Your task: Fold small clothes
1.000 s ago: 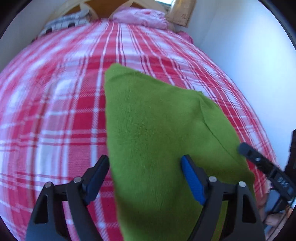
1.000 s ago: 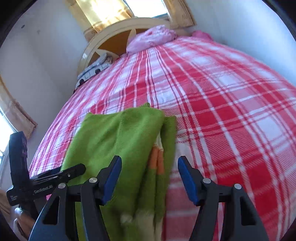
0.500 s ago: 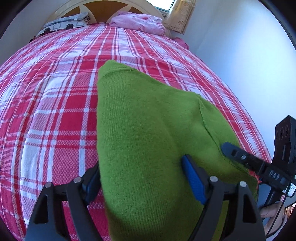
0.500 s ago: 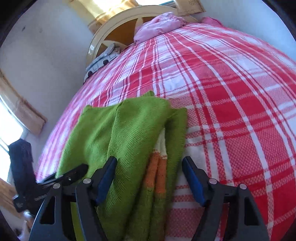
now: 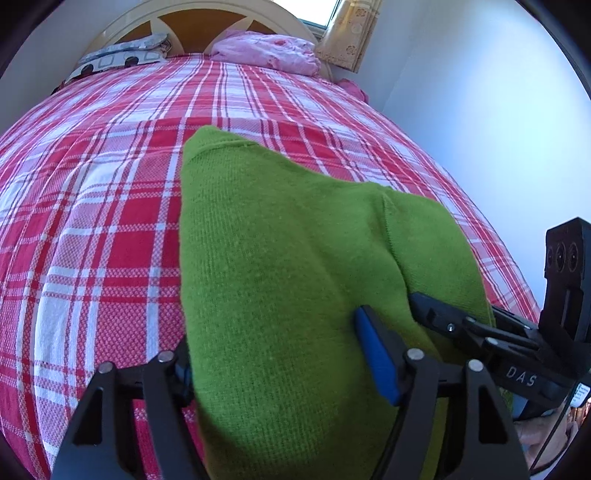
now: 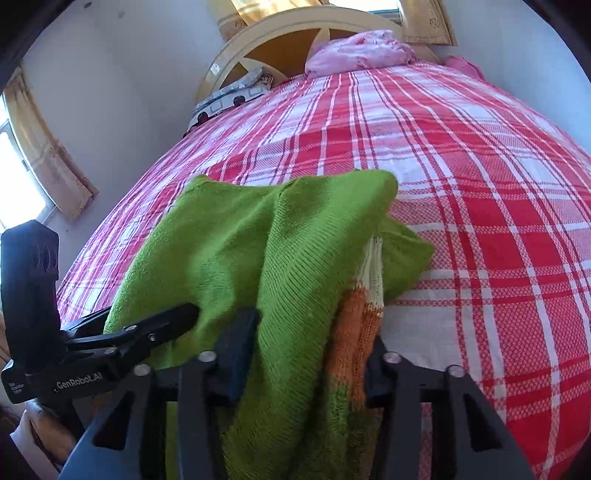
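Note:
A small green knit sweater point(image 5: 280, 266) lies partly folded on the red and white plaid bedspread point(image 5: 92, 229). In the right wrist view the sweater point(image 6: 236, 251) shows an orange and cream striped part point(image 6: 360, 314) at its right edge. My left gripper point(image 5: 273, 354) is open, its jaws on either side of the near green fabric. My right gripper point(image 6: 306, 347) is open too, with bunched fabric between its jaws. Each gripper shows in the other's view: the right one point(image 5: 480, 332) at the sweater's right edge, the left one point(image 6: 122, 339) at its left edge.
A pink pillow point(image 5: 266, 55) and a grey patterned pillow point(image 5: 118, 61) lie at the cream headboard point(image 6: 280, 33). White walls stand close along both sides of the bed. A curtained window point(image 6: 40, 147) is at the left.
Both grippers have moved forward and down onto the near edge of the sweater, so fabric now lies between their jaws. The sweater has bunched up a little on the right.

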The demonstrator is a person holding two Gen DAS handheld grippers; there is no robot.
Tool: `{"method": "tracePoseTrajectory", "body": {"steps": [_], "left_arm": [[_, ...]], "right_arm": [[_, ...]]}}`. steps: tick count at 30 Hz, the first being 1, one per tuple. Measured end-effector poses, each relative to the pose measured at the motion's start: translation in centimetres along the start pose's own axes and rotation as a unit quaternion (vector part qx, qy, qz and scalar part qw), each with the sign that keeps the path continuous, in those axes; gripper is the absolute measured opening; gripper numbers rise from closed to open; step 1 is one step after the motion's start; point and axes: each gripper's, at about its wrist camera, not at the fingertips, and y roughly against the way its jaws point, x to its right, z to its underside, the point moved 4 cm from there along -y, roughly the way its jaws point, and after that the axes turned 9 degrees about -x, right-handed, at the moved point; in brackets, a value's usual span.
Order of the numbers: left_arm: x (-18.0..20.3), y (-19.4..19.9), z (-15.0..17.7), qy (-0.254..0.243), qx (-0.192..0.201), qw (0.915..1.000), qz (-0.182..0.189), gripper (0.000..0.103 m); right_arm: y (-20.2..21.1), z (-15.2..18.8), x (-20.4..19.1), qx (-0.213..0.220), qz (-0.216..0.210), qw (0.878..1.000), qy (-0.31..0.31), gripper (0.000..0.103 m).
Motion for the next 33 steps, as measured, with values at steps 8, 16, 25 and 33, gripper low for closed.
{"method": "tracePoseTrajectory", "body": {"steps": [8, 16, 25, 33], "left_arm": [[0.9, 0.5, 0.2, -0.02, 0.016, 0.9993, -0.027, 0.058], [0.7, 0.6, 0.2, -0.018, 0.016, 0.9994, -0.025, 0.054], [0.3, 0.5, 0.0, 0.001, 0.013, 0.9999, -0.006, 0.05], [-0.1, 4.7, 1.4, 0.01, 0.016, 0.9997, -0.014, 0.037]], "right_arm": [[0.5, 0.4, -2.4, 0.025, 0.079, 0.995, 0.046, 0.038], [0.5, 0.3, -2.1, 0.024, 0.077, 0.996, 0.028, 0.037], [0.0, 0.3, 0.4, 0.002, -0.015, 0.998, -0.053, 0.041], [4.7, 1.8, -5.1, 0.049, 0.008, 0.998, -0.025, 0.034]]}}
